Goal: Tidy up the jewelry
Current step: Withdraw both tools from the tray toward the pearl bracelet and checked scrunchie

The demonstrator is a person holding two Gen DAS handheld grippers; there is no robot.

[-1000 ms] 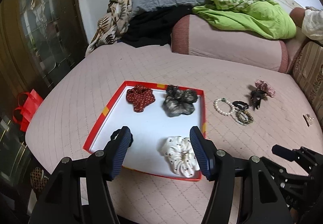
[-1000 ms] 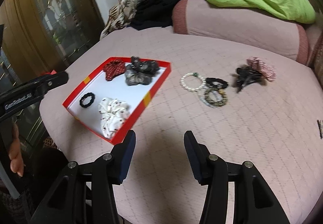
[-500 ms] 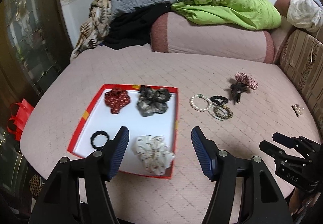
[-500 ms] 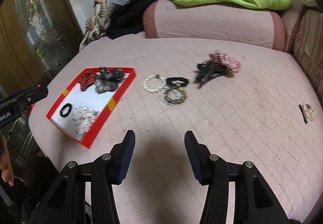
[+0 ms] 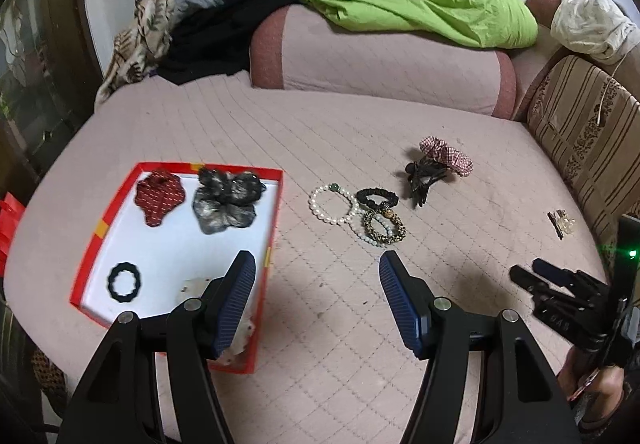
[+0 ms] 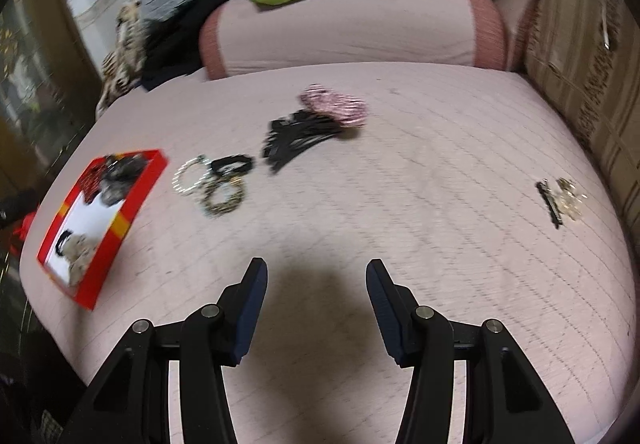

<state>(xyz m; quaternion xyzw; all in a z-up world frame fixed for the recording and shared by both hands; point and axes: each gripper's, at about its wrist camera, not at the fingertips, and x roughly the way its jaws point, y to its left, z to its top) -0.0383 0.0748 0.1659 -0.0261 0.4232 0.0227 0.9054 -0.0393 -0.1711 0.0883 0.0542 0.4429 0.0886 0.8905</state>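
Inside one red tray [image 5: 276, 212] lie four hair ties; three bracelets [image 5: 360, 214] outside.

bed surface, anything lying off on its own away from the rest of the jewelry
Yes: a small gold piece with a black hair clip lies alone near the striped cushion, far from the bracelet cluster and the red tray. Nothing looks spilled or damaged.

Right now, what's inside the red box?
The red box holds a red scrunchie, grey scrunchie and black hair tie; the left tongs partly cover a white scrunchie.
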